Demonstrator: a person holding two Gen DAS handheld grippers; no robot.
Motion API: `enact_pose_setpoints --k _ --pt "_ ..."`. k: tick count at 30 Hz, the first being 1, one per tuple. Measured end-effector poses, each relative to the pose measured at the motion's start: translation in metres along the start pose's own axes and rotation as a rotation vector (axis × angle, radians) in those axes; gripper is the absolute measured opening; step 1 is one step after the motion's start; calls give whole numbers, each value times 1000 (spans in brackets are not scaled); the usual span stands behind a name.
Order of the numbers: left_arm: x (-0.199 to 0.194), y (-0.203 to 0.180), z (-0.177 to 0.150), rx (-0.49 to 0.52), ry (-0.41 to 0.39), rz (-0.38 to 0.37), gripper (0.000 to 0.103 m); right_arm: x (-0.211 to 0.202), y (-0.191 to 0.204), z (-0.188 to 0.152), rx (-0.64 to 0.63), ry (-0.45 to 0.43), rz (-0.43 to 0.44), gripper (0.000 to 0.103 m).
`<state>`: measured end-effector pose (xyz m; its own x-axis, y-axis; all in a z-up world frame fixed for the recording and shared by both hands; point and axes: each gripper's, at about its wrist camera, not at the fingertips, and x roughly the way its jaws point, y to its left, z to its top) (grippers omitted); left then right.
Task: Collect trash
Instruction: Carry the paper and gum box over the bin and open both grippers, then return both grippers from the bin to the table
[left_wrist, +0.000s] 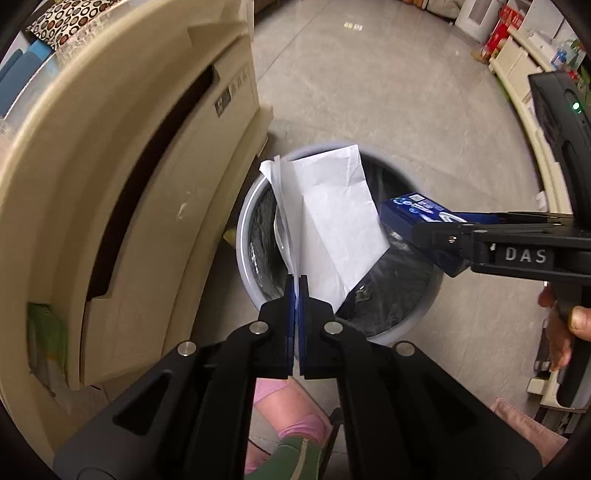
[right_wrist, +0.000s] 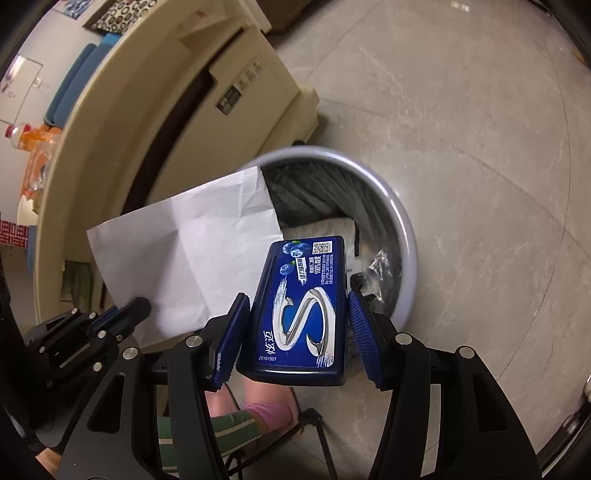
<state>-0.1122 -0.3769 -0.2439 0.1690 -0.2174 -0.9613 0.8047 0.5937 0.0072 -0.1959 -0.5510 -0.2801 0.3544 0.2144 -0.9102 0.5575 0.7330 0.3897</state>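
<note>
Left gripper (left_wrist: 295, 284) is pinched tight on a creased white paper sheet (left_wrist: 332, 218), hanging it over the grey trash bin (left_wrist: 245, 236). Right gripper (right_wrist: 295, 325), jaws part open, clamps a blue chewing-gum box (right_wrist: 306, 310) by its long sides, also above the bin. Left of the bin stands a beige cabinet (left_wrist: 122, 192), nearly touching it. Black liner and white scraps show inside the bin. Right of the bin, pale grey floor tiles (right_wrist: 480, 166) spread out, glossy under the room lights.
</note>
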Motion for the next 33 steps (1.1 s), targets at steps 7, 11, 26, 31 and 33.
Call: enact_pose_setpoints --k 7,11,26,31,33 --pt "19 -1 2 0 38 11 19 20 -18 1 106 36 39 66" --pt "15 4 2 -11 10 19 29 17 -22 2 121 22 42 71" --pt "-85 59 19 -92 -169 -3 38 -52 21 26 -2 -98 69 72" --pt "-160 125 15 -190 -308 115 65 -100 99 49 -175 -207 113 81" --pt "-181 157 7 -245 -334 181 73 -113 136 55 -244 -243 141 86"
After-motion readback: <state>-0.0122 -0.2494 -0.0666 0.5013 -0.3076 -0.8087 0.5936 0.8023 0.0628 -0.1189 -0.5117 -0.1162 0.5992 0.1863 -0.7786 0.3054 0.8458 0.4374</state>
